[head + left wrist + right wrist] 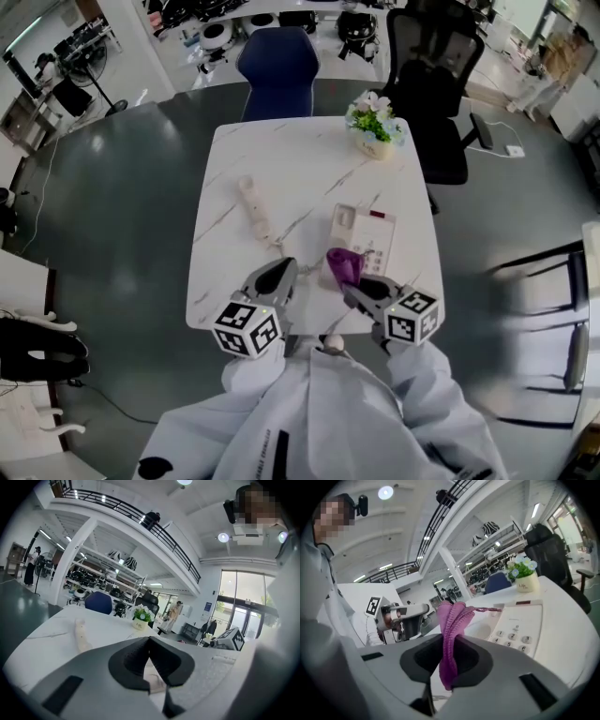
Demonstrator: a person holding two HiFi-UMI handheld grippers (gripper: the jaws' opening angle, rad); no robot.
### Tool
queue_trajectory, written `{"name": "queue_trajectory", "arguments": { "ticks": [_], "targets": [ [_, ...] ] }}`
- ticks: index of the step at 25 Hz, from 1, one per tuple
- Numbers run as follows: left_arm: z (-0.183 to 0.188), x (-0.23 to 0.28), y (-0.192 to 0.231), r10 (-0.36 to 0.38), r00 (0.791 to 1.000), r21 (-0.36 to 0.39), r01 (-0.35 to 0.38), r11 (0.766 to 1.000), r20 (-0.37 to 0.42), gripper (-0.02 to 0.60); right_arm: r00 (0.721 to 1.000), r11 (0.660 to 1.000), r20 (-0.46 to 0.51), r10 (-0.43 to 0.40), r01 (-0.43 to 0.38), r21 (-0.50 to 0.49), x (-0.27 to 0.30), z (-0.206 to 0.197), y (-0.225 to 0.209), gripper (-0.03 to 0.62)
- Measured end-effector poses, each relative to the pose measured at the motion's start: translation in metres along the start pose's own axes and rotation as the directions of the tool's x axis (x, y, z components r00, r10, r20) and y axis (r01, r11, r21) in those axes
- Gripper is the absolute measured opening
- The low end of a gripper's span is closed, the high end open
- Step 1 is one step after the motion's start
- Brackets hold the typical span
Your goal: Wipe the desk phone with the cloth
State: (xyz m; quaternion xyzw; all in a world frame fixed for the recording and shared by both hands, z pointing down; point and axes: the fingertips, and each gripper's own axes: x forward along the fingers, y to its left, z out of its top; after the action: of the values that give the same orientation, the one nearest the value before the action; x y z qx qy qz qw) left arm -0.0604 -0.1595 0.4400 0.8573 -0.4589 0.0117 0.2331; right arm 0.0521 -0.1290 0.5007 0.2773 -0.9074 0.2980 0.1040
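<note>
R gripper (362,290) jaws pinched cloth (344,265) by phone (367,236); L gripper (274,278) jaws sat closed, empty. Wipe looked unstarted; next, press cloth onto phone.

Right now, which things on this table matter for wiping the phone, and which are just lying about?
Job:
purple cloth, held in the right tongs
desk phone
handset, lying off the base

Lying about:
flower pot
blue chair
black chair
</note>
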Motion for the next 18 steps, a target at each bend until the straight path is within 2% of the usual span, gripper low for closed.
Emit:
{"name": "queue_trajectory", "arguments": {
  "ticks": [5,10,18],
  "targets": [
    [0.025,0.0,-0.016,-0.036,0.998,0.08,0.032,0.996,0.043,-0.003,0.984,0.999,0.174,-0.041,0.044,-0.018,-0.021,0.037,-0.007,0.04],
    [0.042,-0.003,-0.018,-0.04,0.996,0.109,0.031,0.994,0.082,-0.003,0.935,0.994,0.342,-0.091,0.107,-0.026,-0.047,0.075,-0.009,0.04],
    [0.074,-0.01,-0.013,-0.026,0.988,0.159,0.002,0.987,0.15,-0.002,0.867,0.977,0.467,-0.172,0.21,-0.03,-0.082,0.116,-0.018,0.04]
  ]
}}
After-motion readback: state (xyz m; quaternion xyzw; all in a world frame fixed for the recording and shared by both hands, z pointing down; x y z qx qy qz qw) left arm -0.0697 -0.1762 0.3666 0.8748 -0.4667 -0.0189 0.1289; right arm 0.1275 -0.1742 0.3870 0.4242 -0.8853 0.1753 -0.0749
